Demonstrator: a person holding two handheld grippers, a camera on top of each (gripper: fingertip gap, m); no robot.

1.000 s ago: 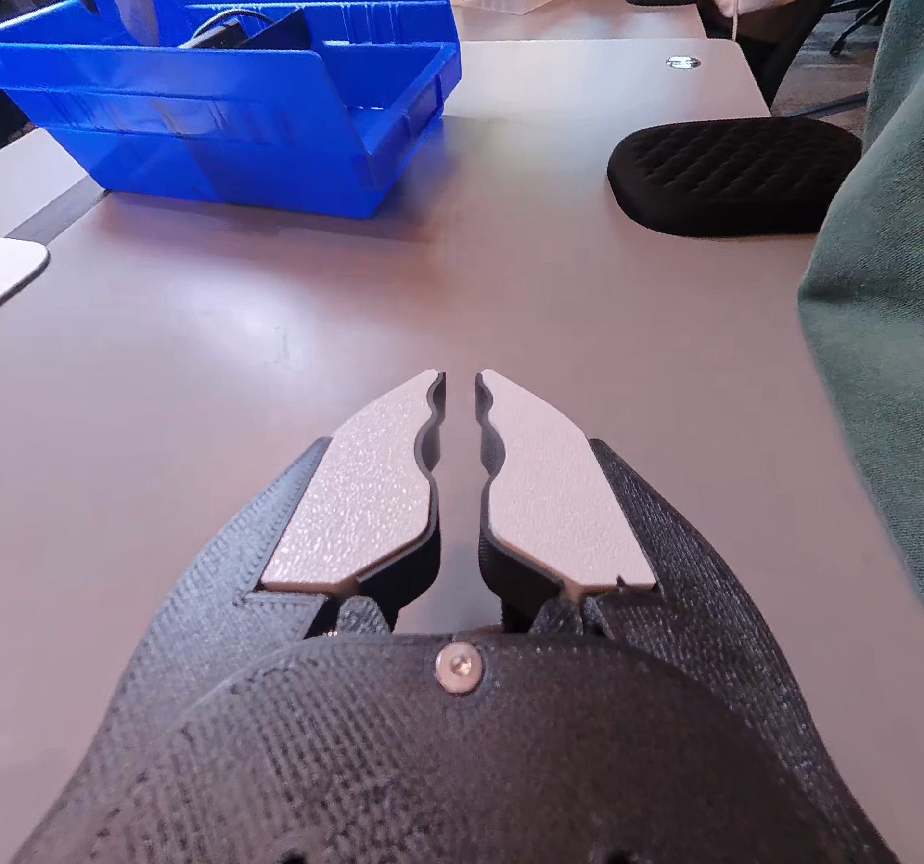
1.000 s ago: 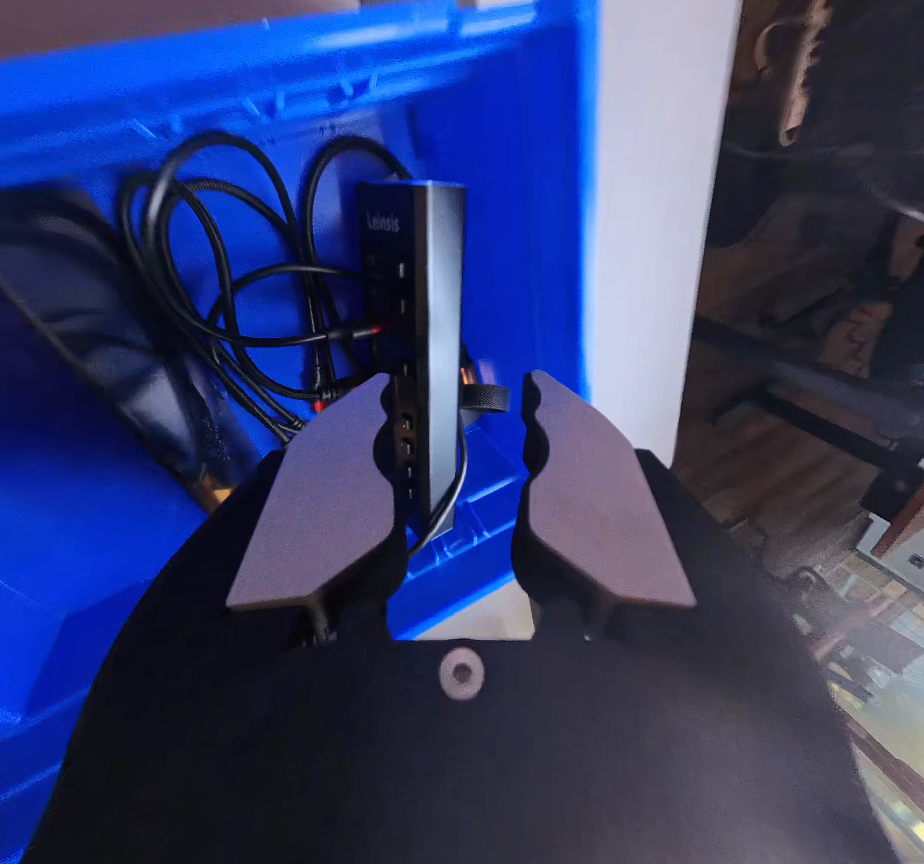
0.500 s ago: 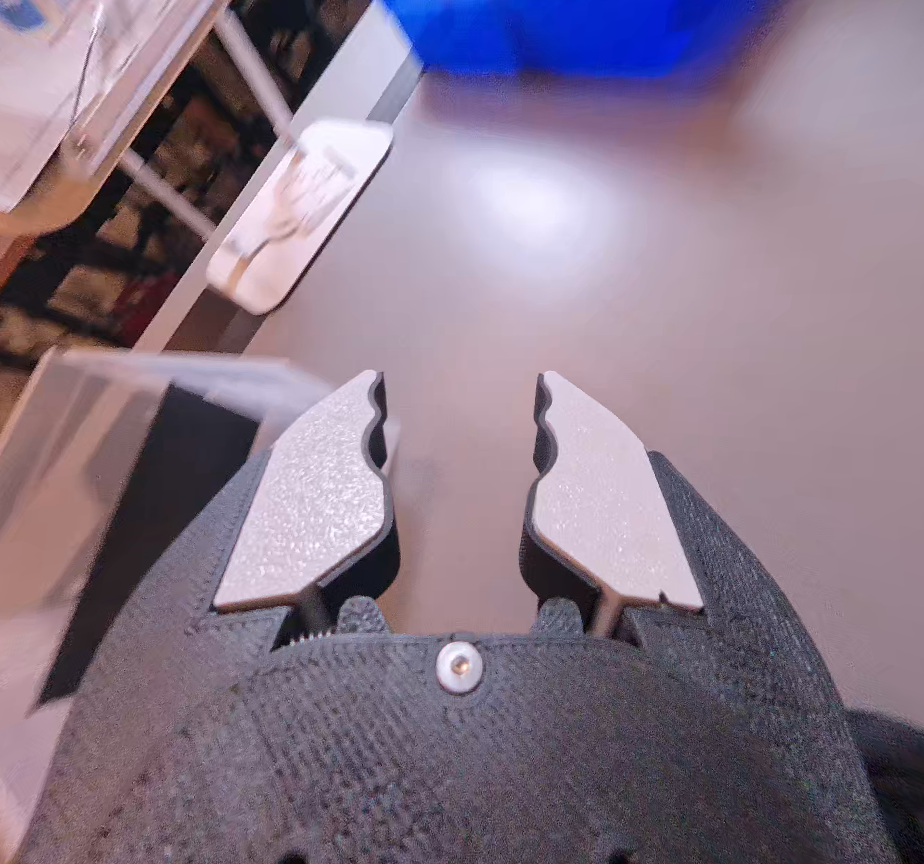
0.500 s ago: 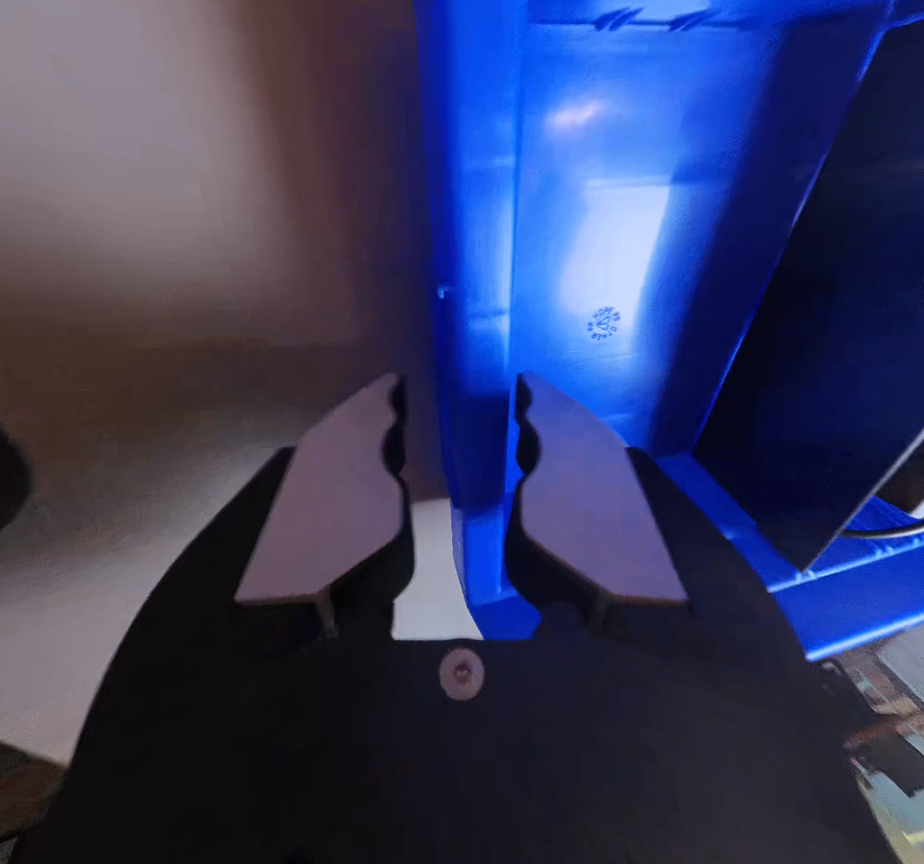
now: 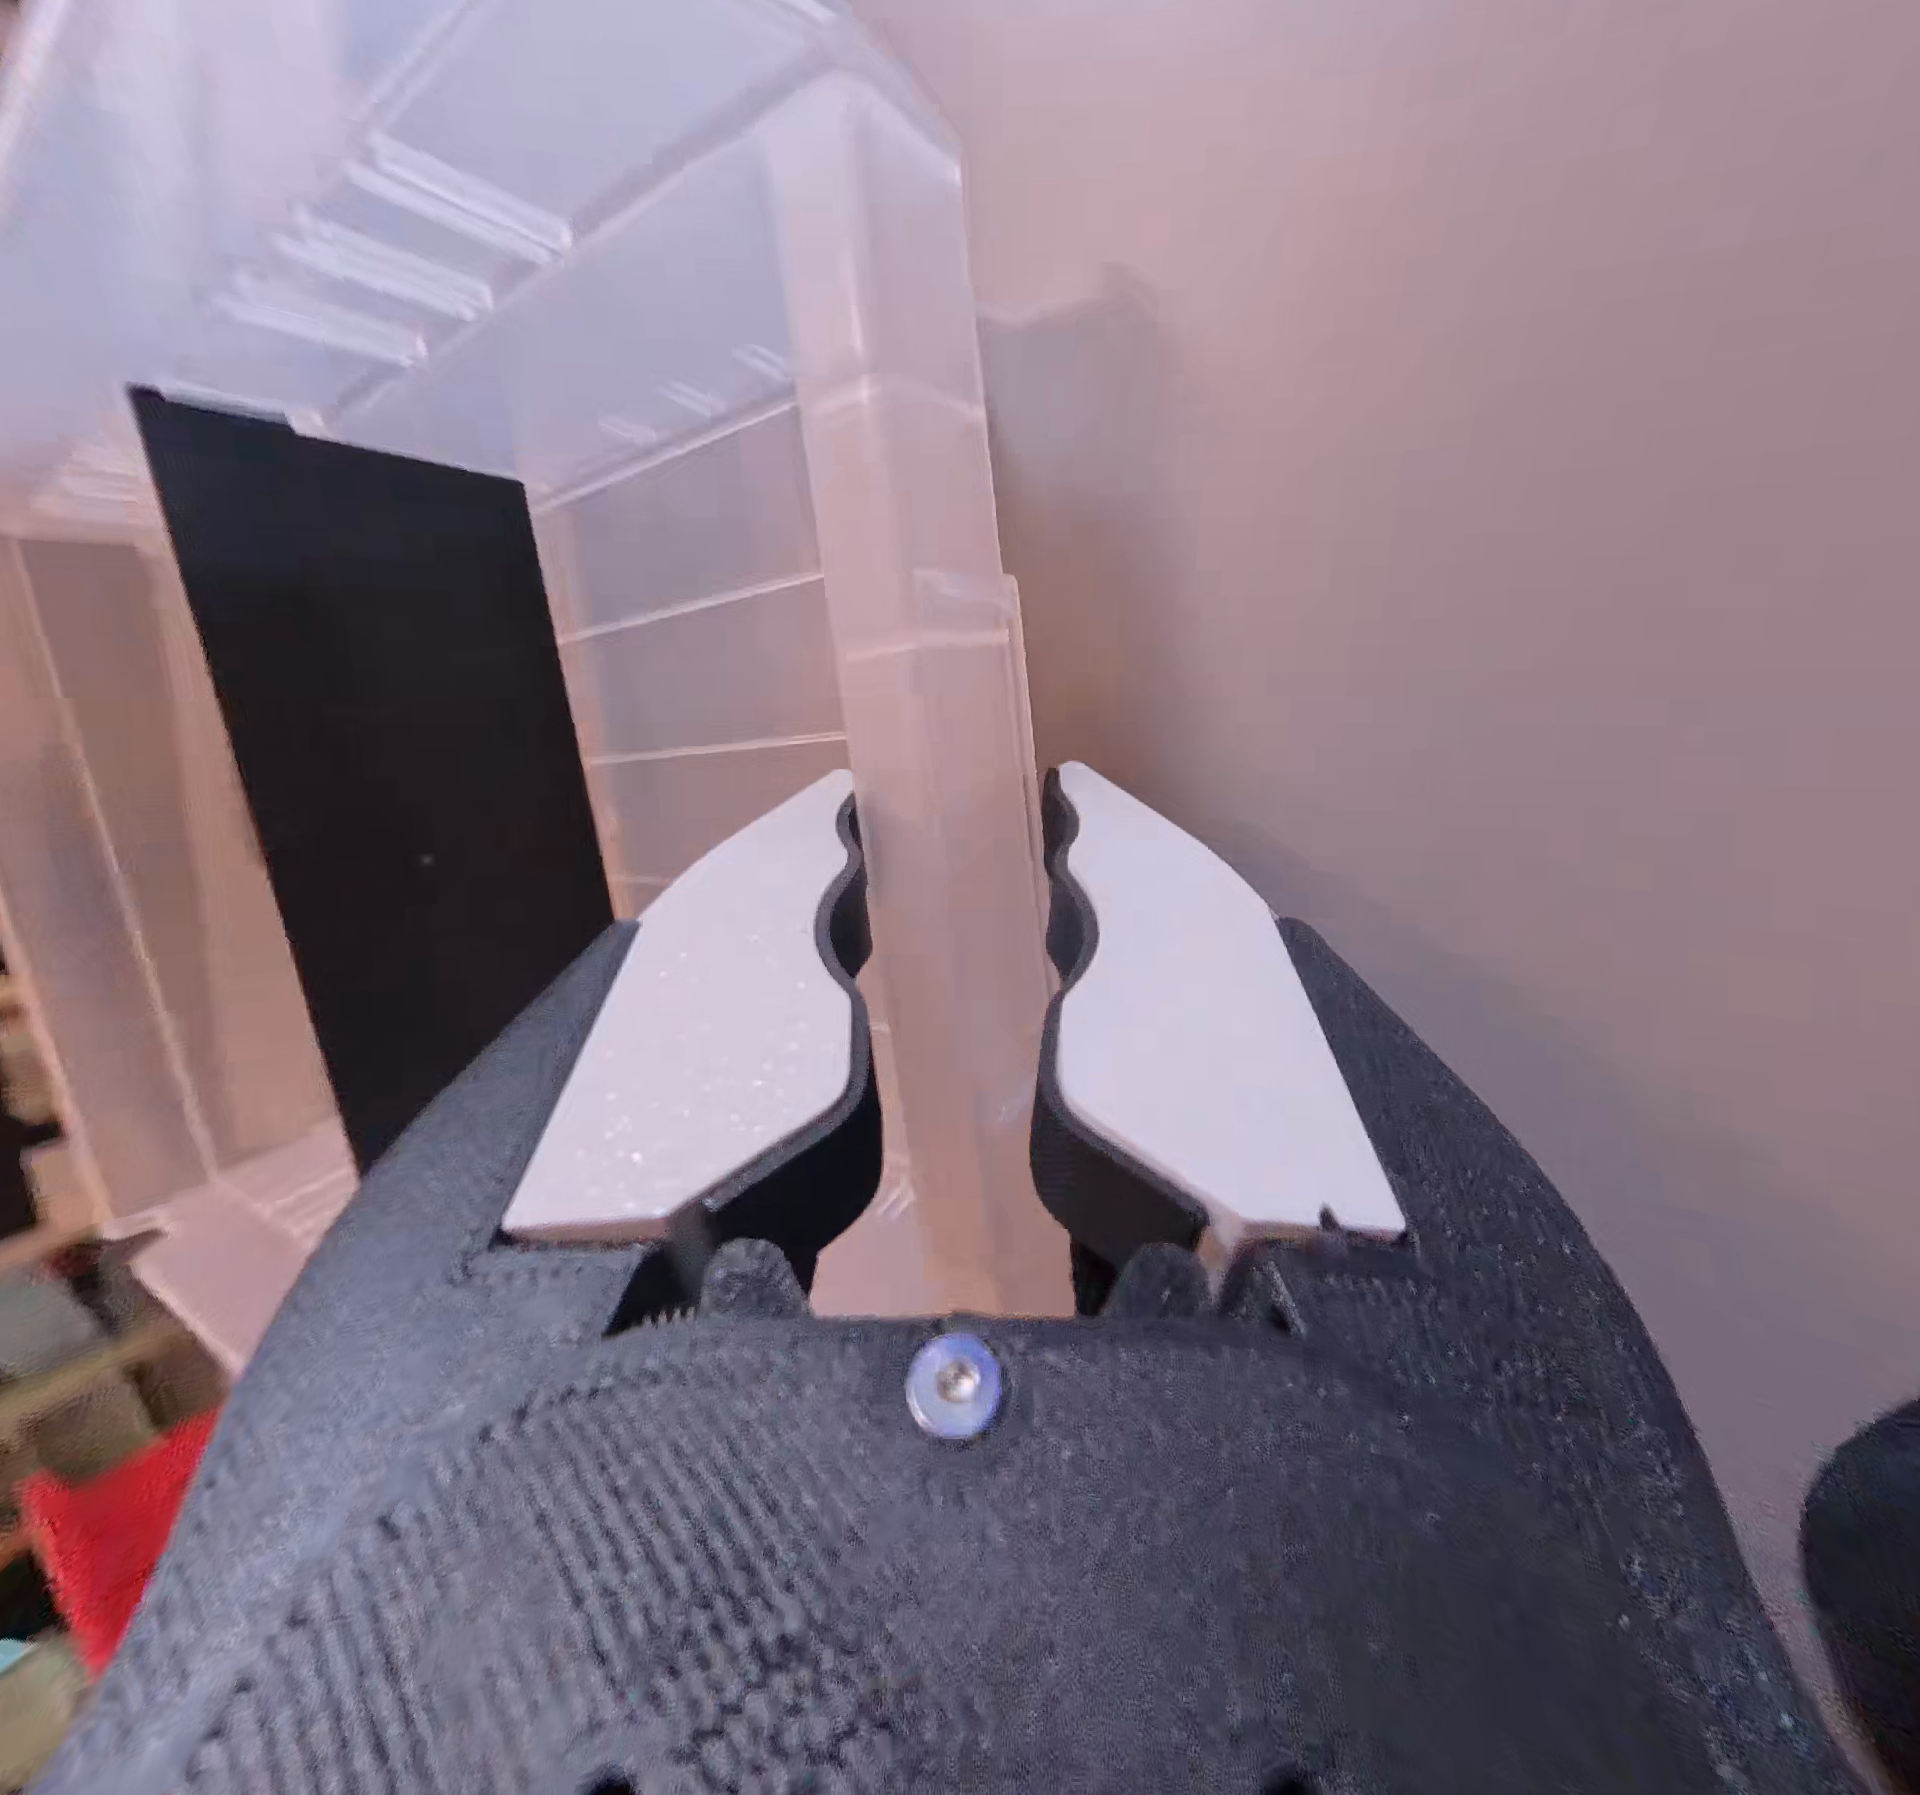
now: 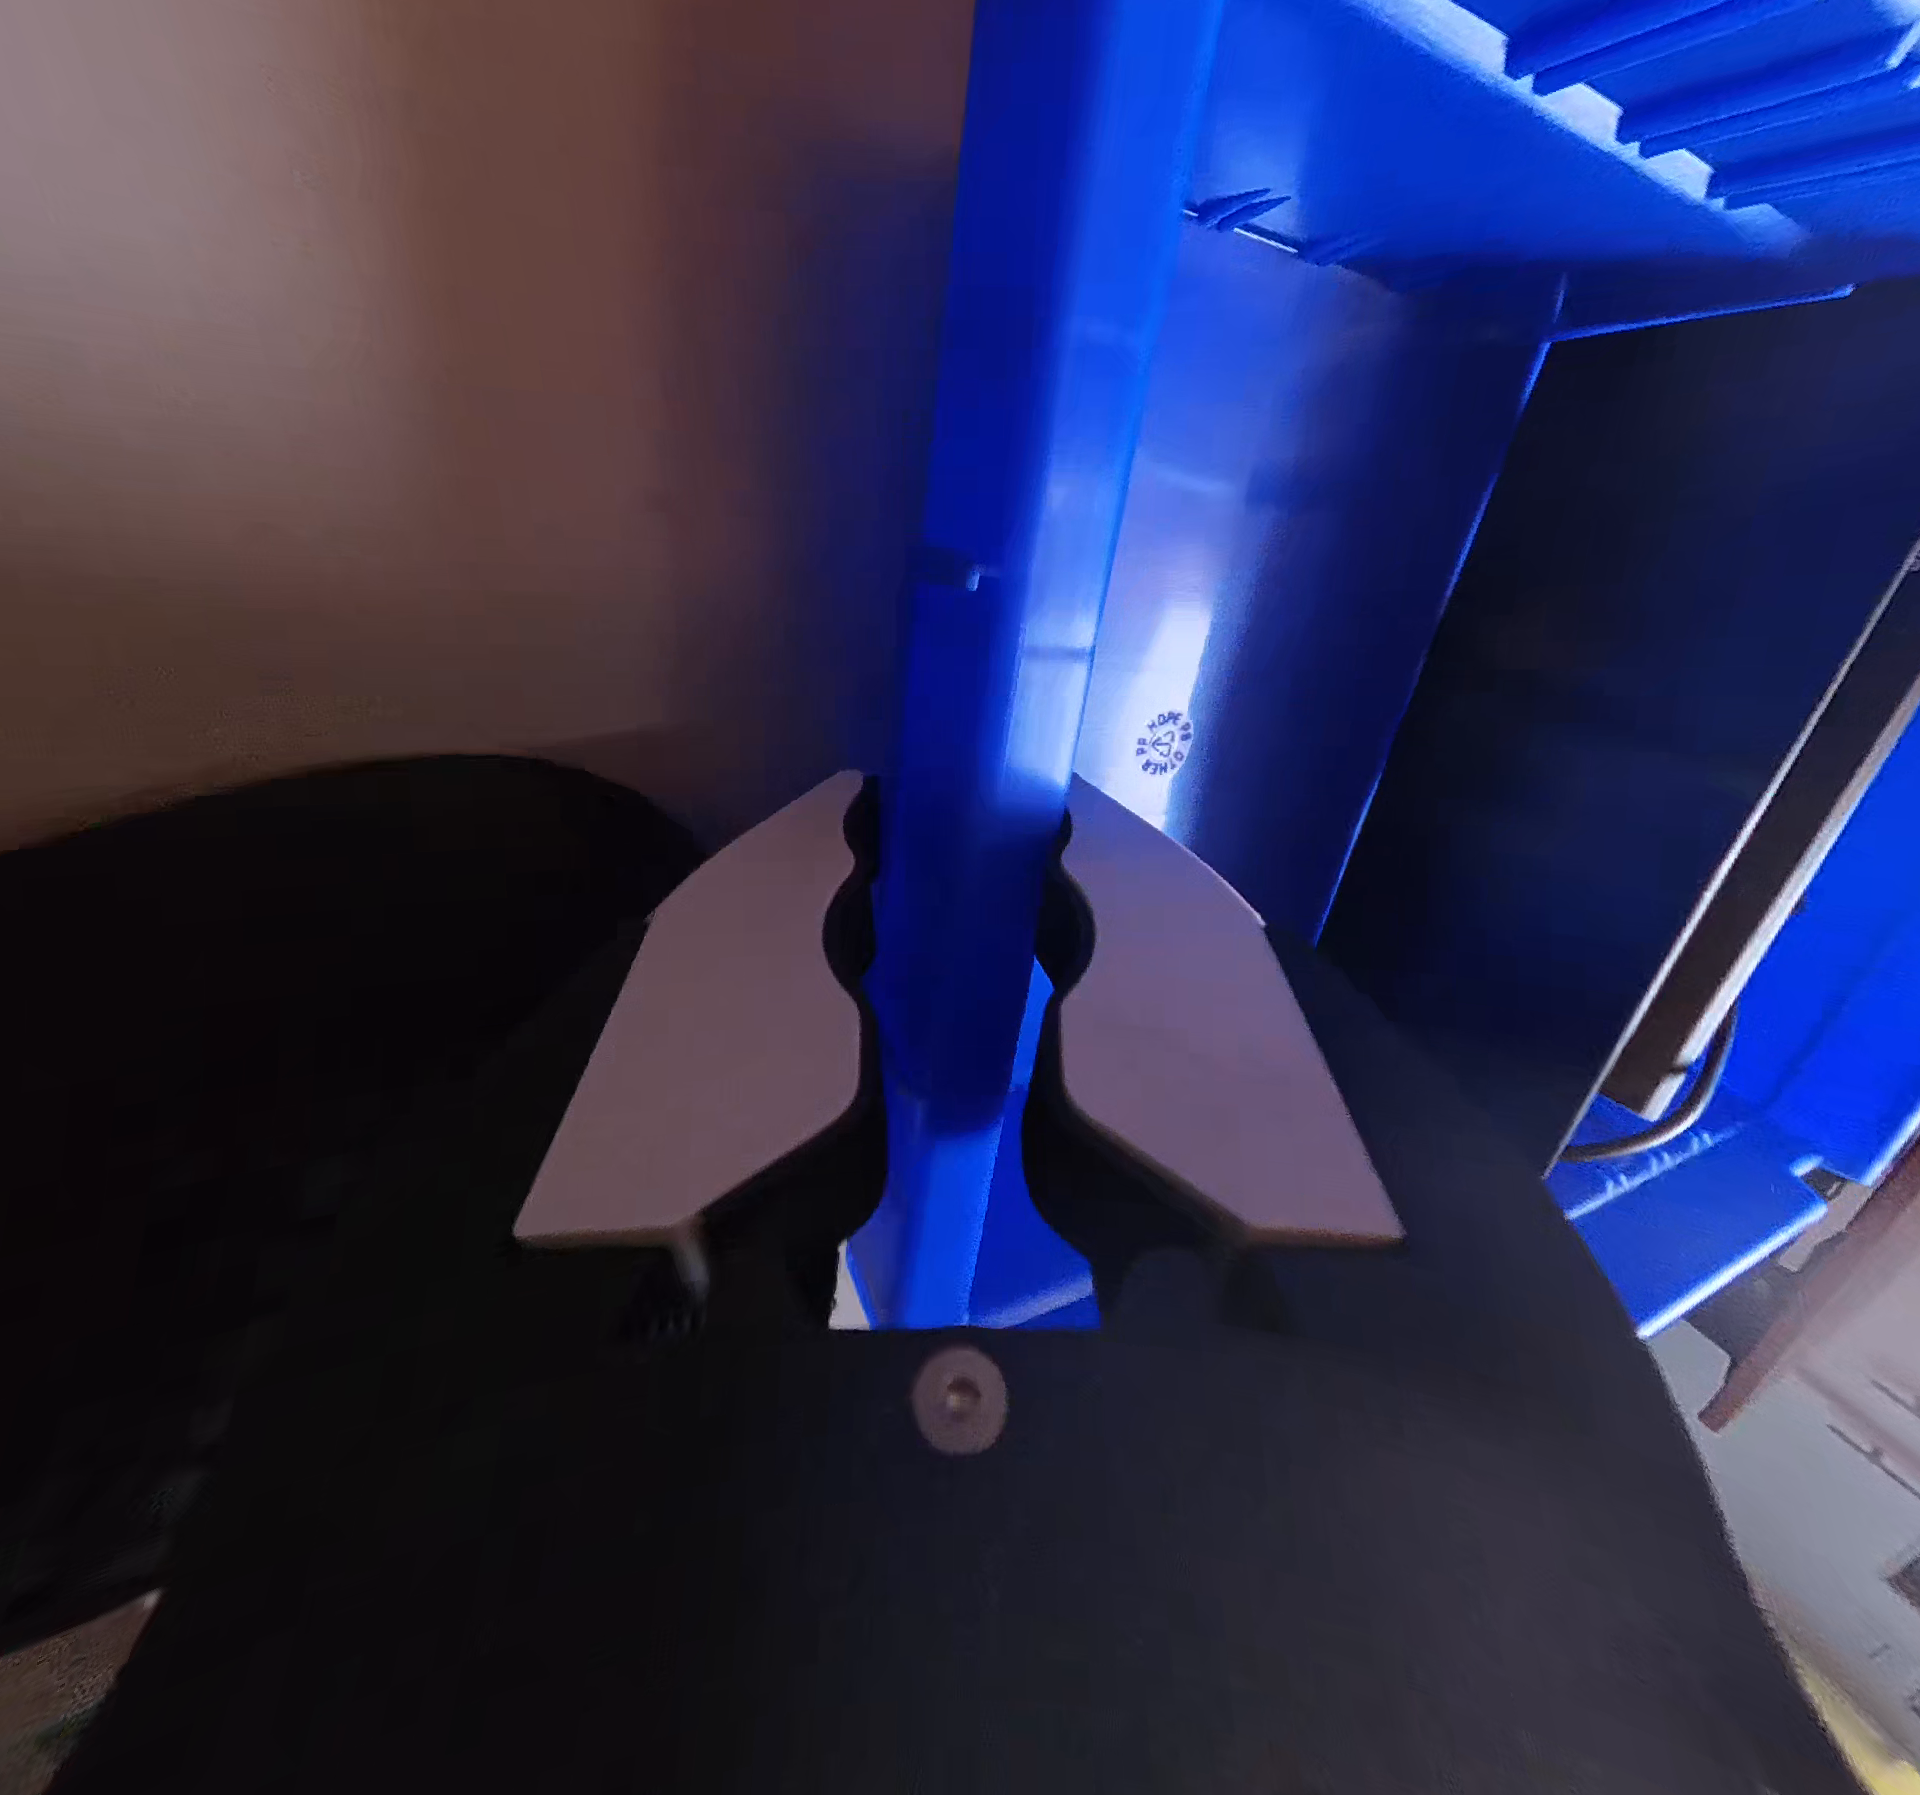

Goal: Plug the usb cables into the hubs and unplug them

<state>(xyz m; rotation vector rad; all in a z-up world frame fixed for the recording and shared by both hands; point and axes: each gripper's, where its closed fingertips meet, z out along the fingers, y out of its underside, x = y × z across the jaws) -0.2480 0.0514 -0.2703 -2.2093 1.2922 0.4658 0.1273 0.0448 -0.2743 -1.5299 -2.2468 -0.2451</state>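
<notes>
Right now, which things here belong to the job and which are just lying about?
In use:
- left gripper, straddling the clear bin wall
- right gripper, shut on the blue bin wall
- black cable in the blue bin

Lying about:
- table
- red thing

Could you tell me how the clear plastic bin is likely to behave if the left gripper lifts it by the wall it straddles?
The clear plastic bin looks thin-walled, so probably light, and the wall may flex. Gripped by the left gripper at one side only, it would likely tilt. Its smooth plastic may slip.
</notes>
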